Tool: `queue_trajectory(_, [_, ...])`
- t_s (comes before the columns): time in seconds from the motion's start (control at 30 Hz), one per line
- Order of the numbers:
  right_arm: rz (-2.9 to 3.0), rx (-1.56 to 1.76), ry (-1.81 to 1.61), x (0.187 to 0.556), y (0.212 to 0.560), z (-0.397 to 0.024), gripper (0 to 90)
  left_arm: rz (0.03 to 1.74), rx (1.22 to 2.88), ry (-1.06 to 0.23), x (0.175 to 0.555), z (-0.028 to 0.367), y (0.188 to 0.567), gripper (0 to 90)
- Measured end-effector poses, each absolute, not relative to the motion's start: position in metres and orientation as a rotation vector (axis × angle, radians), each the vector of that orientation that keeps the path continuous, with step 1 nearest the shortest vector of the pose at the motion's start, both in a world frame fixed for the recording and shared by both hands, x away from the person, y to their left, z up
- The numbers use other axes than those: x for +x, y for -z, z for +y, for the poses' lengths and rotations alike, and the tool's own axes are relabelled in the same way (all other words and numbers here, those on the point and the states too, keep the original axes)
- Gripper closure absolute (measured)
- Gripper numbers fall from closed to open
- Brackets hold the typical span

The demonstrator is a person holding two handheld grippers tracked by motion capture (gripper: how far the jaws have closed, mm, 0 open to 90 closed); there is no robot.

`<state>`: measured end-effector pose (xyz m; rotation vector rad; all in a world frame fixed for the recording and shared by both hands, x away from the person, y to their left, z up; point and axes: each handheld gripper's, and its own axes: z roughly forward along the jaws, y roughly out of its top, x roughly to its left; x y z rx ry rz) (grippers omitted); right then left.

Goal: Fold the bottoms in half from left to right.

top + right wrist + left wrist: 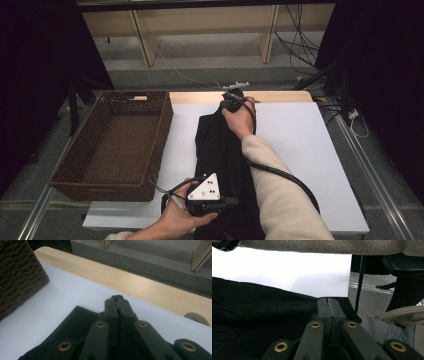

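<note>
Black cloth (220, 150) pinched between both fingers

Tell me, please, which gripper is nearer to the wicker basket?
Left. The left gripper is at the near end of the black cloth, close to the wicker basket's near right corner. The right gripper is at the cloth's far end, farther off to the right of the basket's far corner.

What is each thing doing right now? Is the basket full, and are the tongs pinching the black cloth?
Basket: empty, upright, on the table's left side.
Cloth: black, lying stretched in a long strip on the white table.
Left tongs: shut on the cloth's near end.
Right tongs: shut on the cloth's far end.
</note>
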<state>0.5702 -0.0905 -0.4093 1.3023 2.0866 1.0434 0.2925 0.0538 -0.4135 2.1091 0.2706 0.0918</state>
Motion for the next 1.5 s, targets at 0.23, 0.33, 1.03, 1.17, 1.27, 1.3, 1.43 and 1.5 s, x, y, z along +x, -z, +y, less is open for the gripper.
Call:
queue_trajectory(0.23, [2.088,1.295,-1.025,0.571,0.412,-0.092,87.6,0.268,2.113,-0.089,0.293,0.052,0.415,89.0])
queue_trajectory(0.33, [2.089,1.294,-1.021,0.571,0.413,-0.093,87.6,0.267,2.116,-0.089,0.293,0.051,0.415,89.0])
queue_trajectory(1.03, [2.076,1.316,-0.96,0.574,0.429,-0.1,87.4,0.272,2.128,-0.08,0.296,0.047,0.421,89.0])
queue_trajectory(1.17, [2.074,1.317,-0.946,0.574,0.432,-0.101,87.2,0.271,2.132,-0.08,0.296,0.046,0.421,89.0])
queue_trajectory(1.27, [2.079,1.314,-0.923,0.575,0.436,-0.103,86.7,0.274,2.136,-0.074,0.298,0.045,0.423,89.0])
queue_trajectory(1.3, [2.077,1.319,-0.916,0.575,0.437,-0.104,86.4,0.274,2.139,-0.072,0.299,0.044,0.424,89.0])
queue_trajectory(1.43, [2.088,1.33,-0.889,0.576,0.444,-0.109,85.5,0.281,2.148,-0.063,0.301,0.042,0.43,88.9])
queue_trajectory(1.5, [2.085,1.342,-0.881,0.576,0.448,-0.111,84.5,0.286,2.153,-0.059,0.301,0.041,0.432,89.0])
